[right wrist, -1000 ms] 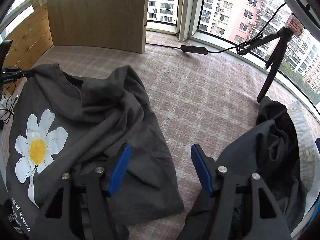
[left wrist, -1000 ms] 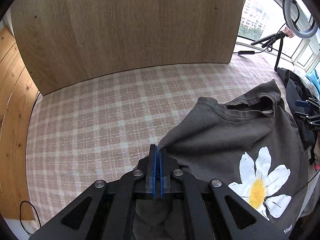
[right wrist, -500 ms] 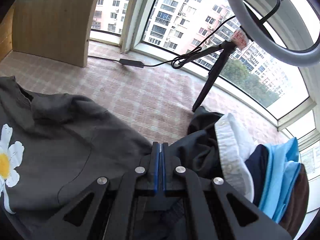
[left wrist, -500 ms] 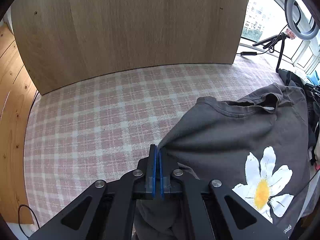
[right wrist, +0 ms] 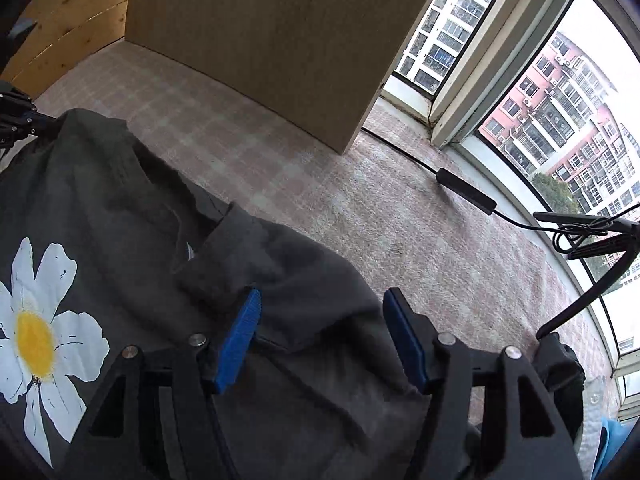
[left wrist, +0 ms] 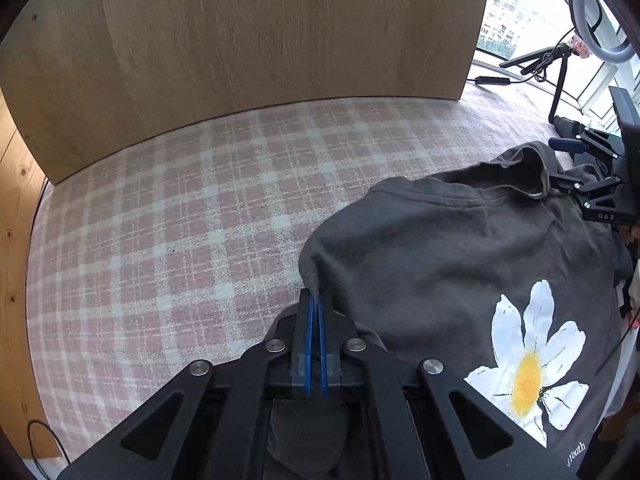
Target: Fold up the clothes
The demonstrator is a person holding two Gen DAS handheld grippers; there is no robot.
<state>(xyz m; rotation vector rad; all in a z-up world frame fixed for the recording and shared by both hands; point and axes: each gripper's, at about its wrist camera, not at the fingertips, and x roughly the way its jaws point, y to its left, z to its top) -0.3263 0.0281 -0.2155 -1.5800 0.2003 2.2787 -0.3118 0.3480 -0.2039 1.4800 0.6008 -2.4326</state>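
Note:
A dark grey T-shirt (left wrist: 440,248) with a white and yellow daisy print (left wrist: 528,364) lies face up on the pink plaid cover (left wrist: 180,220). My left gripper (left wrist: 314,300) is shut on the shirt's left shoulder edge, with cloth pinched between the blue pads. My right gripper (right wrist: 322,300) hangs over the rumpled right sleeve of the T-shirt (right wrist: 120,208). Its jaws are opening; fabric lies between and below the pads, which do not press on it. The daisy (right wrist: 36,332) shows at the left in the right wrist view.
A wooden board (left wrist: 260,40) stands at the back of the cover. A ring-light stand (right wrist: 592,240) and a cable with an adapter (right wrist: 466,192) sit by the window. More dark clothes (right wrist: 560,360) are piled at the right.
The right gripper was shut half a second ago, near the clothes pile; now it stands open again, back over the shirt's sleeve. The left gripper keeps its pinch in nearly the same place.

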